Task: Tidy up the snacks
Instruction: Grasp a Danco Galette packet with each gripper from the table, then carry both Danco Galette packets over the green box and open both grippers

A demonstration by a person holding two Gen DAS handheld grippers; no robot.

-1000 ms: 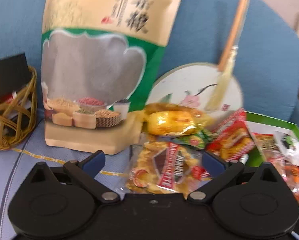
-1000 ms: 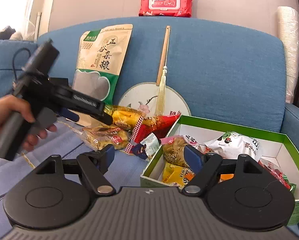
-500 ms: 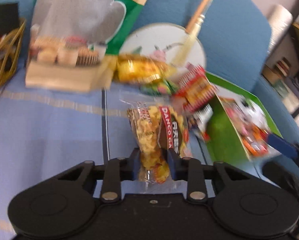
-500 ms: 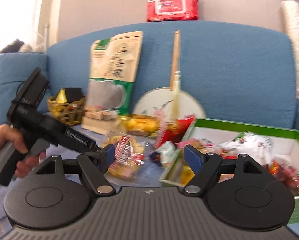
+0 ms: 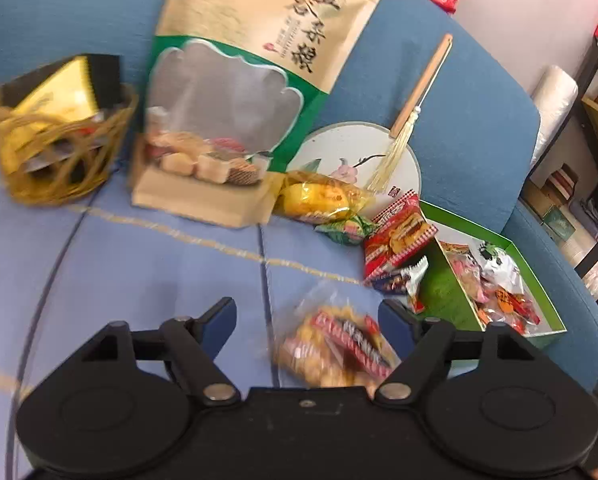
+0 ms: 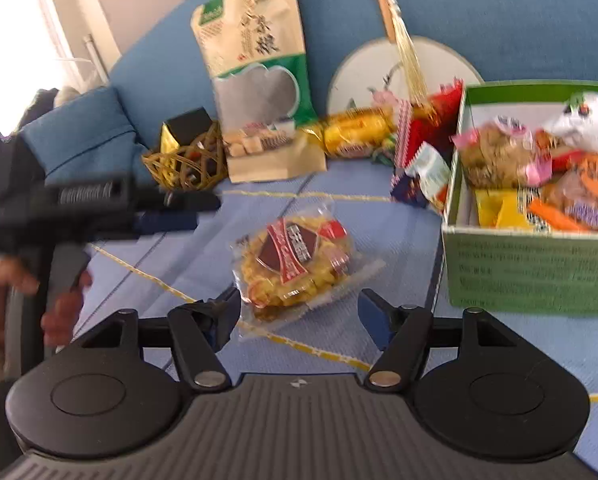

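A clear packet of yellow snacks with a red label (image 6: 297,260) lies on the blue sofa seat, also in the left wrist view (image 5: 335,348). My left gripper (image 5: 307,314) is open, its fingers either side of the packet and apart from it; it also shows in the right wrist view (image 6: 171,210), to the left of the packet. My right gripper (image 6: 299,314) is open just in front of the packet. A green box (image 6: 531,268) holding several snacks stands at the right, also in the left wrist view (image 5: 447,292).
A tall grain pouch (image 5: 255,92), a round fan (image 5: 363,152), a wicker basket (image 5: 59,148), a yellow packet (image 5: 319,200) and a red packet (image 5: 399,236) sit along the sofa back. Small wrapped sweets (image 6: 423,176) lie by the box.
My left gripper closed on the snack packet, carried it forward on the seat, then opened and let it go. My right gripper moved down toward the packet.
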